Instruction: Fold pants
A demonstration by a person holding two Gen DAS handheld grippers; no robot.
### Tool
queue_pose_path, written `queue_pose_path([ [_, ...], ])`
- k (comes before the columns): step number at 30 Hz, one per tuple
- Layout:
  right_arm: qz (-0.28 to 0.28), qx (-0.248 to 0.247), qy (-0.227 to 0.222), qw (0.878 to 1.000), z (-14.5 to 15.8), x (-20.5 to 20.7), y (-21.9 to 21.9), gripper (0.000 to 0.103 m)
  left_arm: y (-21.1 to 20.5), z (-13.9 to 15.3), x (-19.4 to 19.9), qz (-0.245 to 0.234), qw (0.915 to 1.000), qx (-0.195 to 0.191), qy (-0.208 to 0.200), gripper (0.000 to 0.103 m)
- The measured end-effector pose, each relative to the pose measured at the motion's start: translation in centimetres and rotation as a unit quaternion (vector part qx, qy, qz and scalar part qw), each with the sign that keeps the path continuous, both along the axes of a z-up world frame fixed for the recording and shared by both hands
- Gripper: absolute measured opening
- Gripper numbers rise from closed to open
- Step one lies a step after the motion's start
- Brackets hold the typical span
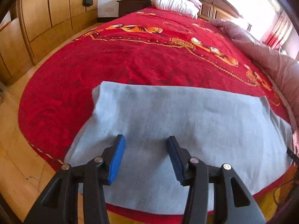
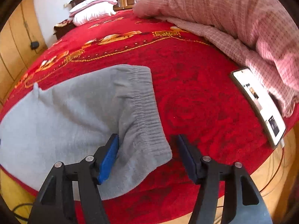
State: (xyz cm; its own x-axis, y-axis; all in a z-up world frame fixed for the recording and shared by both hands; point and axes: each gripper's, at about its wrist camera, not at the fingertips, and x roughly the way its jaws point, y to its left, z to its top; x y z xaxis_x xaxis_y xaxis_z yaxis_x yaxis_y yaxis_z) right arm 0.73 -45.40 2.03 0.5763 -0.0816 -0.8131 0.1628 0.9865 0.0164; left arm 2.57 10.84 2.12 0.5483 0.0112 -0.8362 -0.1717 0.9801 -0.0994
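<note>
Grey pants (image 1: 168,123) lie folded flat on the red bedspread (image 1: 130,56) near the foot of the bed. My left gripper (image 1: 145,145) hovers over their near part, jaws apart, with no cloth pinched between the blue pads (image 1: 117,156). In the right wrist view the ribbed elastic waistband (image 2: 143,108) of the pants (image 2: 74,112) runs down the middle. My right gripper (image 2: 147,143) is open over the waistband's near corner; its left pad (image 2: 109,158) rests by the cloth, while the right one is over bare bedspread (image 2: 205,93).
A phone (image 2: 259,104) with a lit screen lies on the bed's right side, beside a heaped pink quilt (image 2: 233,18). White pillows (image 1: 175,0) sit at the headboard. Wooden wardrobes (image 1: 46,18) and wood floor (image 1: 16,149) flank the left; cables trail on the floor.
</note>
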Motion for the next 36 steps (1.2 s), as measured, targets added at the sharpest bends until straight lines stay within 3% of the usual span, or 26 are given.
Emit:
queue_pose_path([
  [5,0.002,-0.029,-0.006,1.000,1.9,-0.9,2.2,0.063,0.7,0.5,-1.3,0.009,0.9995,0.028,0.010,0.051],
  [9,0.028,-0.048,-0.024,0.998,4.4,-2.5,5.1,0.063,2.6,1.0,-2.8,0.028,0.9993,0.024,0.001,0.051],
  [19,0.155,0.045,-0.045,0.986,7.9,-4.6,15.0,0.064,7.0,2.2,-4.4,0.053,0.9983,-0.007,-0.023,0.058],
  [23,0.176,0.064,-0.026,0.982,6.3,-4.1,18.9,0.064,7.3,1.6,-3.7,0.039,0.9990,-0.016,-0.016,0.059],
  [27,0.182,0.067,0.010,0.981,2.8,-3.3,21.7,0.064,7.2,0.1,-3.1,0.019,0.9975,-0.068,-0.007,0.061],
  [30,0.173,0.065,0.037,0.982,-0.1,-2.7,22.6,0.064,7.0,-0.2,-3.3,0.020,0.9976,-0.064,-0.017,0.062],
  [32,0.172,0.062,0.011,0.983,-0.7,-3.1,22.9,0.073,6.6,-0.3,-3.4,0.018,0.9981,-0.055,-0.020,0.062],
  [36,0.170,0.054,-0.005,0.984,-1.1,-3.5,23.7,0.081,6.0,-0.4,-3.8,0.014,0.9990,-0.031,-0.028,0.061],
])
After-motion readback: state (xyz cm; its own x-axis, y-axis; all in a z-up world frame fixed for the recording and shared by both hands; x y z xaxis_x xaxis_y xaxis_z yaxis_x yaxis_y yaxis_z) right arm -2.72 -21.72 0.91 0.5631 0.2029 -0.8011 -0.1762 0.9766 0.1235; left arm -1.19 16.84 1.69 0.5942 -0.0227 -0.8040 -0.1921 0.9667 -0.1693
